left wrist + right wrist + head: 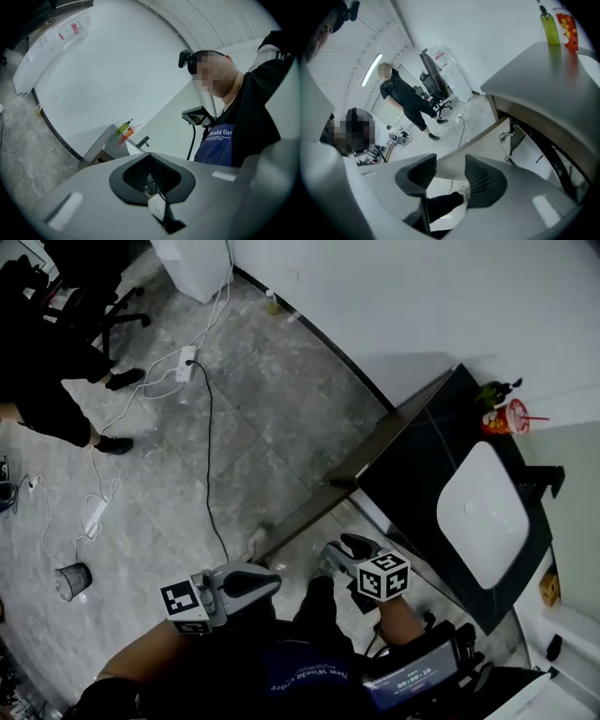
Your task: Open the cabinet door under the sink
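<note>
**Head view**
- Nearest the camera are the left gripper (267, 582) and the right gripper (337, 554). Both are held close to the wearer's body and touch nothing.
- The cabinet door (309, 512) stands swung out from the vanity front. It shows edge-on as a brown strip just beyond the right gripper.
- The countertop (422, 456) is dark, with a white sink basin (483, 512) set into it.
- A faucet (548, 479) stands at the countertop's back edge. A green bottle (492, 392) and a red cup (511, 416) sit at its far back corner.
- On the floor, a power strip (186, 364) feeds a black cable (211, 456) that runs toward the door's free end.
- A bystander (56, 399) stands well apart from the vanity.

**Left gripper view**
- The left gripper (151, 176) has its jaws together with nothing between them.
- Beyond it are the green bottle (124, 126), the red cup (130, 132) and the faucet (143, 140) on the countertop.

**Right gripper view**
- The right gripper (450, 171) has its jaws apart and empty.
- The cabinet door (483, 140) crosses behind the gap, with a hinge (505, 137) showing at its inner end under the countertop (534, 70).
- The wearer's shoe (464, 191) shows below the jaws.
- The bystander (405, 98) stands far off.

**Step in hand**
- The door already appears open, so the opening stroke looks done.
- If a wider swing is wanted, the right gripper would need to reach the door's free edge and push it outward.
- The black cable and the wearer's own leg lie near that path.
</note>
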